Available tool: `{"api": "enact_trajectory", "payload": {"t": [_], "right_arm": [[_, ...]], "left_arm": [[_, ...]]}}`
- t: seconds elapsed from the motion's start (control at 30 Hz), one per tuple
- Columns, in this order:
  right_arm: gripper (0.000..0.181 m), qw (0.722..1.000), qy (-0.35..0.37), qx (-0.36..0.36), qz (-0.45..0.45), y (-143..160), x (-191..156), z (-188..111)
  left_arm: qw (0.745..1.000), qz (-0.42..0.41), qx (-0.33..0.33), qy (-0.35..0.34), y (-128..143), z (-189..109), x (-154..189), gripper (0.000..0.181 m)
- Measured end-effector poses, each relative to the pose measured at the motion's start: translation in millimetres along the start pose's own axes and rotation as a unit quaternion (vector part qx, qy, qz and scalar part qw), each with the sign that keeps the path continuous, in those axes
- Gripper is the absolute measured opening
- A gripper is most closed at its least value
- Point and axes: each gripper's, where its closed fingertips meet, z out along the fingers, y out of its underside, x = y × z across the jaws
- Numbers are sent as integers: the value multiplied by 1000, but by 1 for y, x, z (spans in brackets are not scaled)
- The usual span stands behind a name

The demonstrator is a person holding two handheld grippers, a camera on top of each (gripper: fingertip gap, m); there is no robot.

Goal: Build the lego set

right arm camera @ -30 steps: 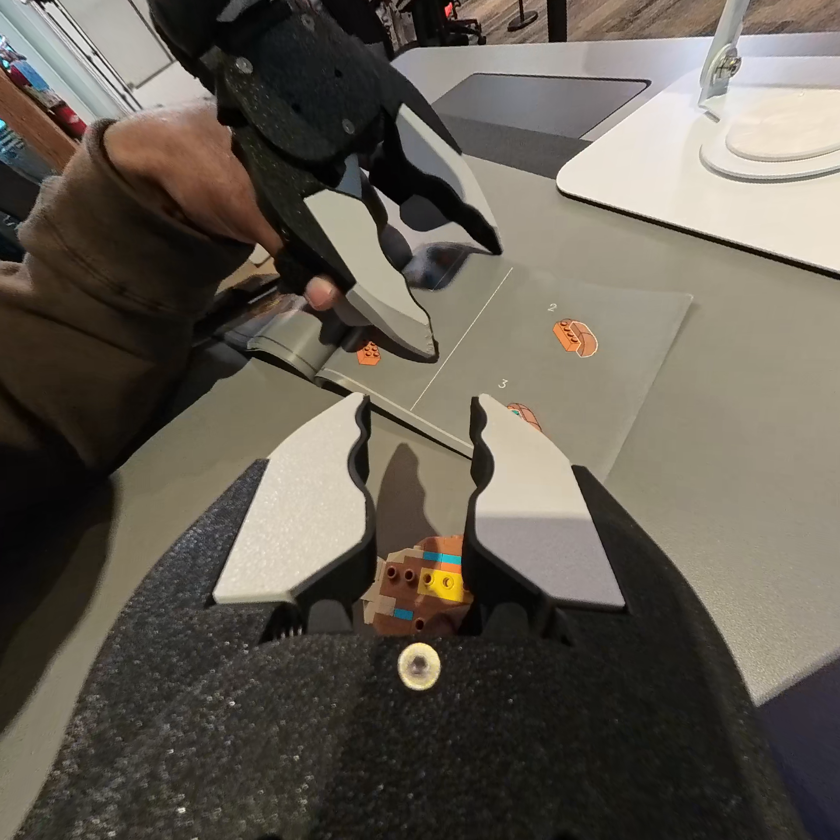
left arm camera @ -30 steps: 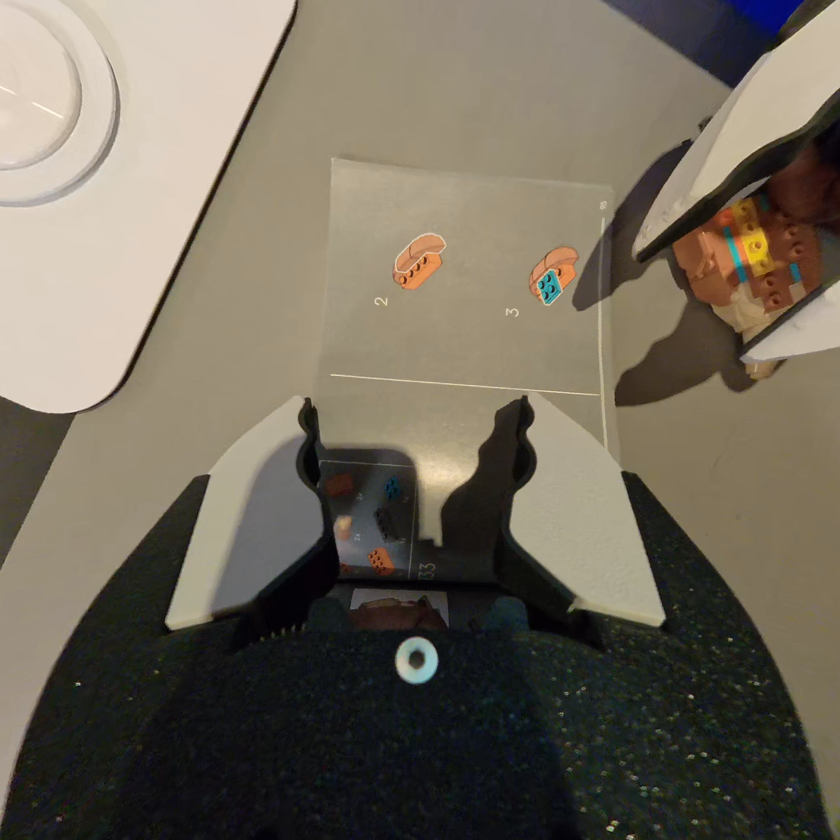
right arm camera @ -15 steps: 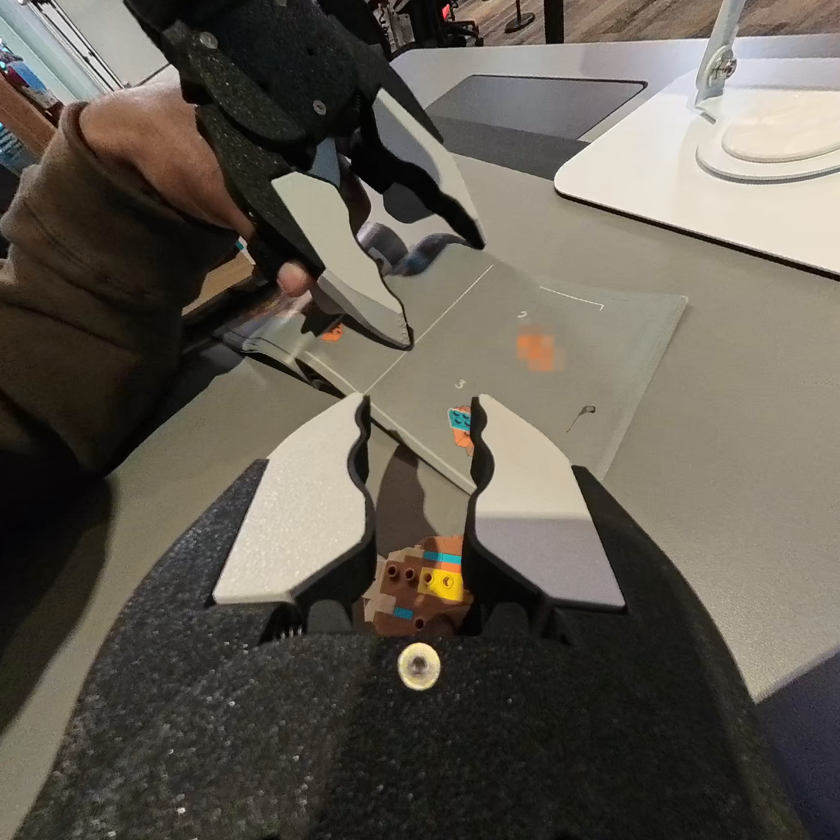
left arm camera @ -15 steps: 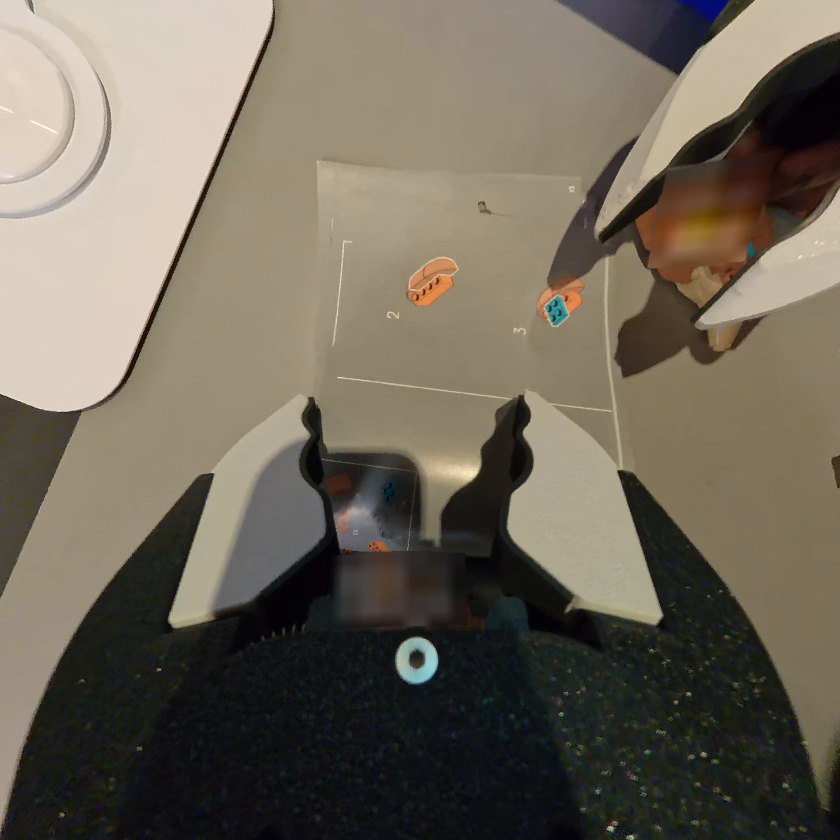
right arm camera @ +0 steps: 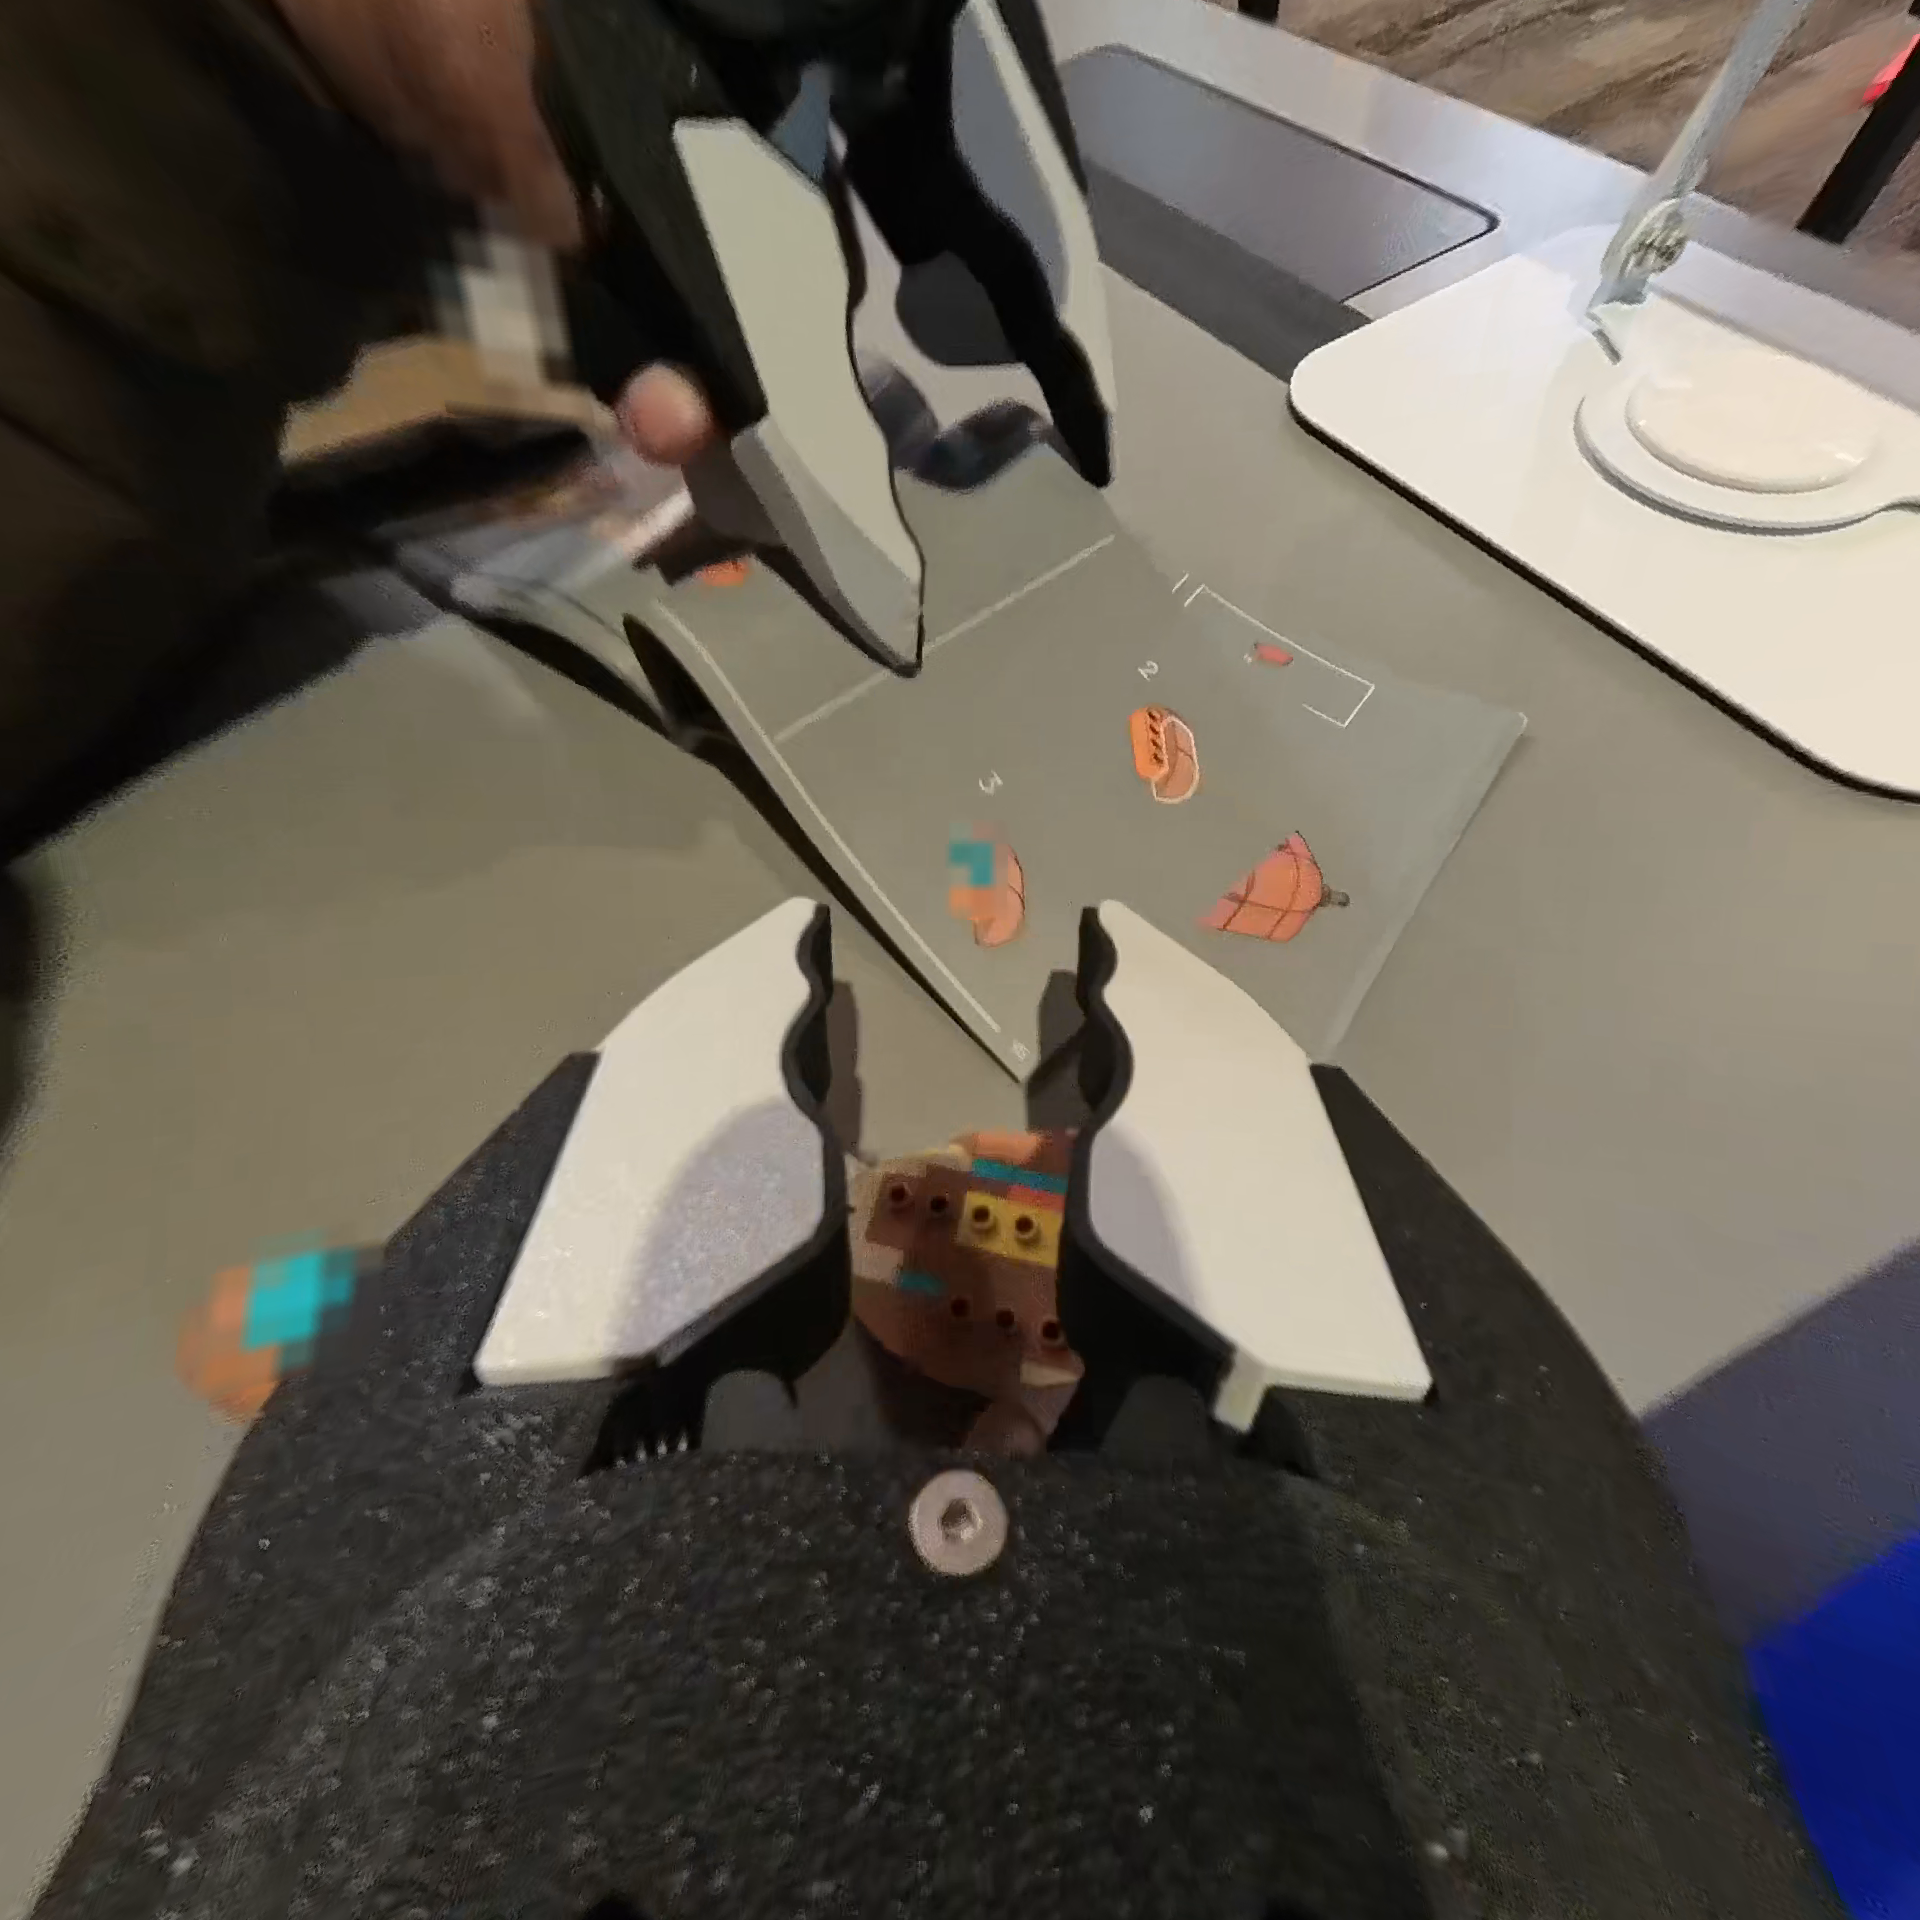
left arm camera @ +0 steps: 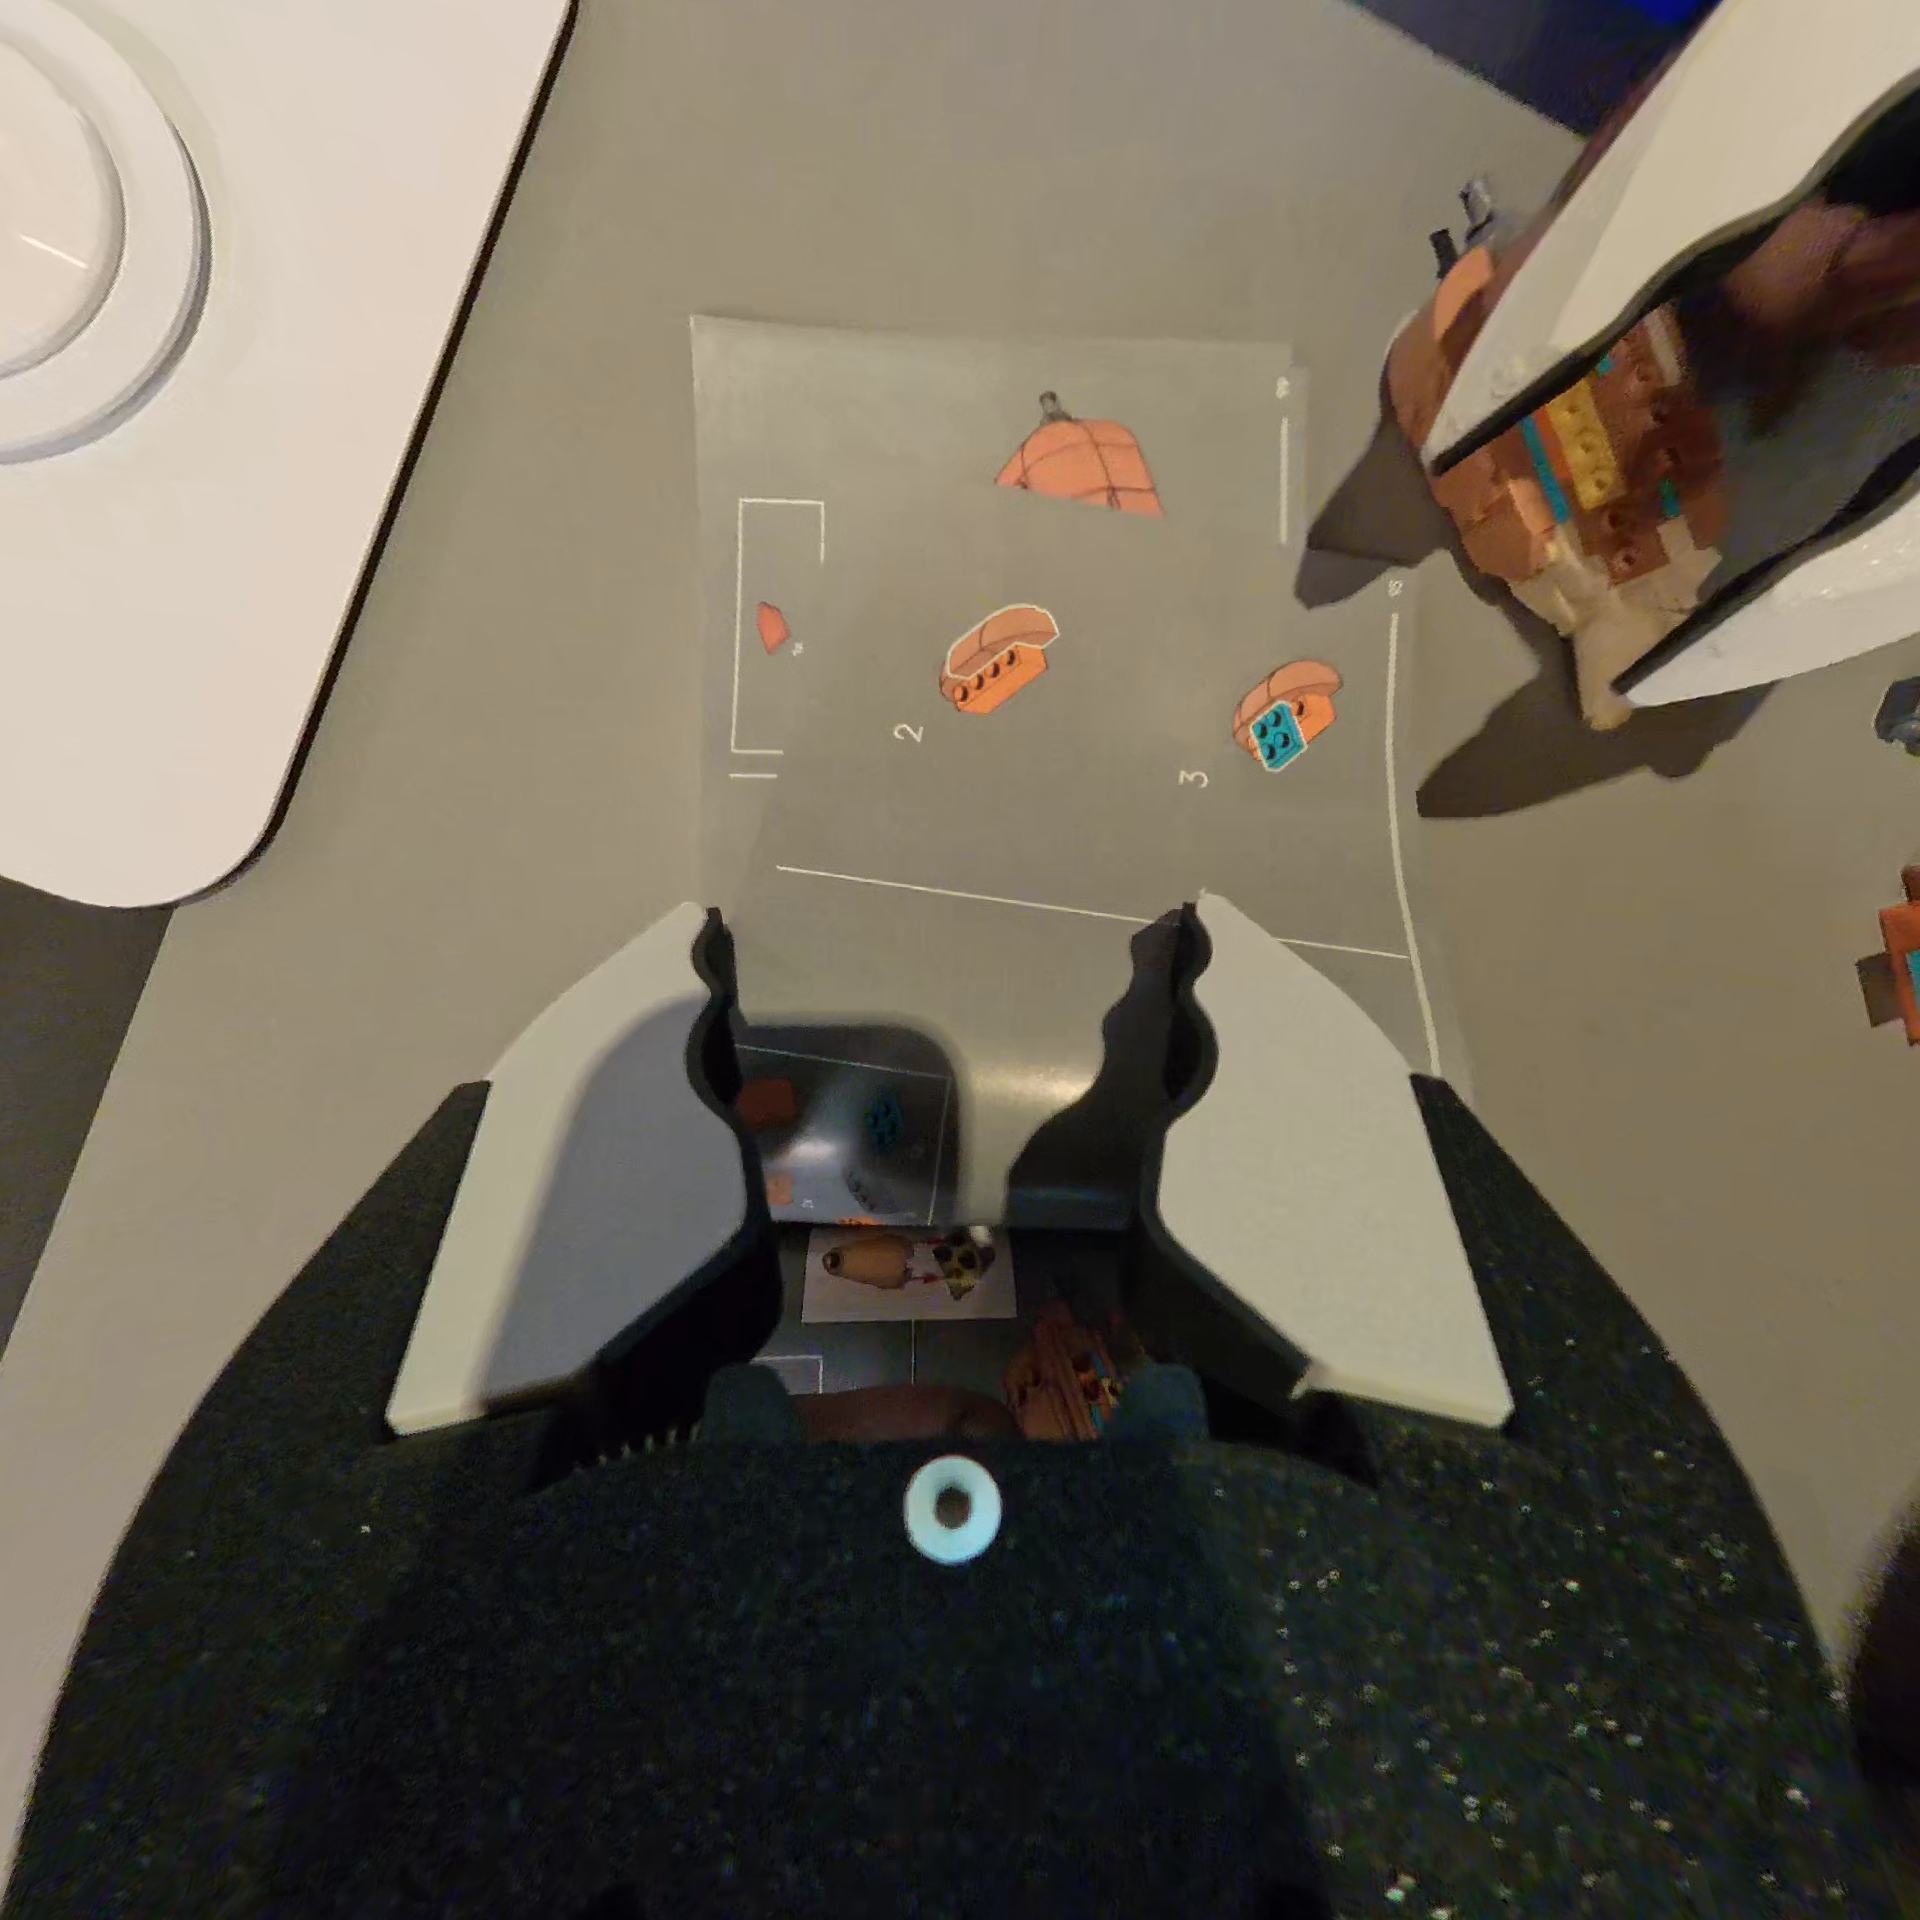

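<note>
Grey tabletop (left arm camera: 540, 644) under both tools, instruction booklet (left arm camera: 997, 582) lying open just ahead of my left tool (left arm camera: 951, 925), which hangs wide w/ nothing in it. Right tool (right arm camera: 956, 935) is clamped on the part-built brown lego model (right arm camera: 966, 1247), deep betw the fingers. Build's partway imo: loose pieces (left arm camera: 1896, 977) to the left tool's right aren't fitted yet.
</note>
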Motion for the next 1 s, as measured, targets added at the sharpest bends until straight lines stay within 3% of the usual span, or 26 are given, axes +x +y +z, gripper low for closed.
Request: {"api": "enact_trajectory", "payload": {"t": [0.17,0.33,1.0], "right_arm": [[47,995,47,-39,-78,12,-3,-2],[50,989,92,-82,-81,24,6,-1],[70,965,202,-98,-133,27,21,2]], "left_arm": [[1000,1,-4,2,3,-2,0,82],[1000,1,-7,4,5,-5,1,82],[1000,0,-3,5,6,-11,1,81]]}}
